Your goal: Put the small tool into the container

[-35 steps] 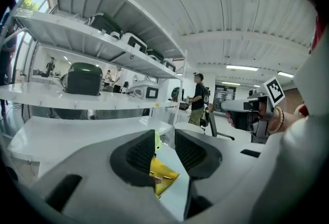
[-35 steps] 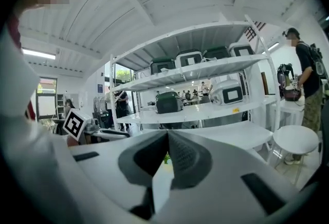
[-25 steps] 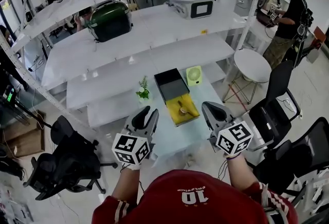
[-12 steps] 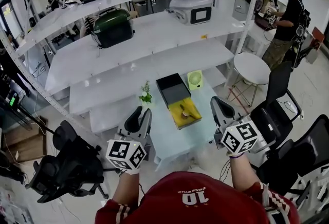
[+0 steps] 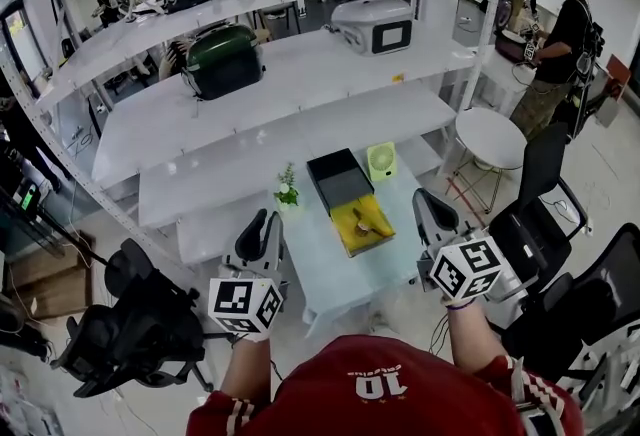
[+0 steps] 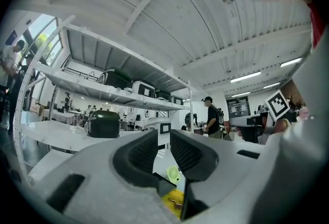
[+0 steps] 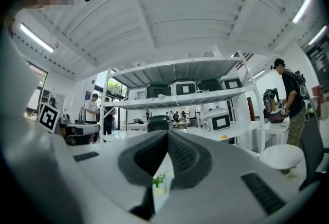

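Lower left: left gripper [image 5: 258,222] empty, jaws narrowly apart, just been closing. Centre: small tool [image 5: 362,221] lies on yellow tray [image 5: 350,238], just below the black container [image 5: 333,166]. Lower right: right gripper [image 5: 432,206] clenched, empty. Step looks pre-grasp; next move needs one gripper opened wide over the tool.

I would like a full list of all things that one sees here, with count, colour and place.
table: one, pale blue, centre
container: one, black, far end of table
tray: one, yellow, on table, nearer than container
small tool: one, dark, on tray
fan: one, green, right of container
potted plant: one, green, left of container
appliances: six, green or white, on shelves
stool: one, white, right
chairs: several, black, both sides
bystander: one nearby, black top, far right
left gripper: jaws apart, just been closing, nothing between
right gripper: jaws together, empty
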